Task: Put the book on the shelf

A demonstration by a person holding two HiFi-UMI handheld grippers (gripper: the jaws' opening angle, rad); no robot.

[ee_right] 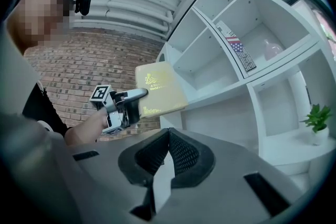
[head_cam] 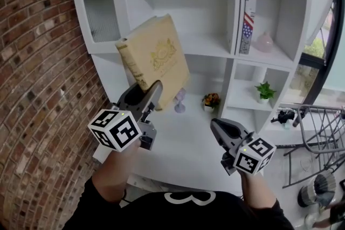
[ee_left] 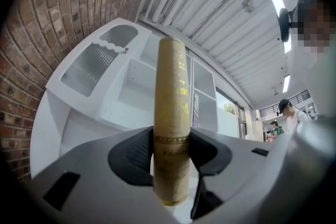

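A thick tan book (head_cam: pixel 153 56) with gold print is held tilted in the air in front of the white shelf unit (head_cam: pixel 207 46), at the level of its middle shelf. My left gripper (head_cam: pixel 151 95) is shut on the book's lower end. In the left gripper view the spine (ee_left: pixel 172 107) stands upright, pinched between the two dark pads (ee_left: pixel 137 155). The right gripper view shows the book (ee_right: pixel 159 89) just left of the shelf edge. My right gripper (head_cam: pixel 221 129) hangs lower and to the right, apart from the book, its pads (ee_right: pixel 181 152) meeting with nothing between them.
A flag-patterned book (head_cam: pixel 247 21) and a pink vase (head_cam: pixel 264 41) stand in a right-hand compartment. A small plant (head_cam: pixel 264 91), a flower pot (head_cam: pixel 211 100) and a purple ornament (head_cam: pixel 179 100) sit lower down. A brick wall (head_cam: pixel 38 62) is at left, a metal rack (head_cam: pixel 318 132) at right.
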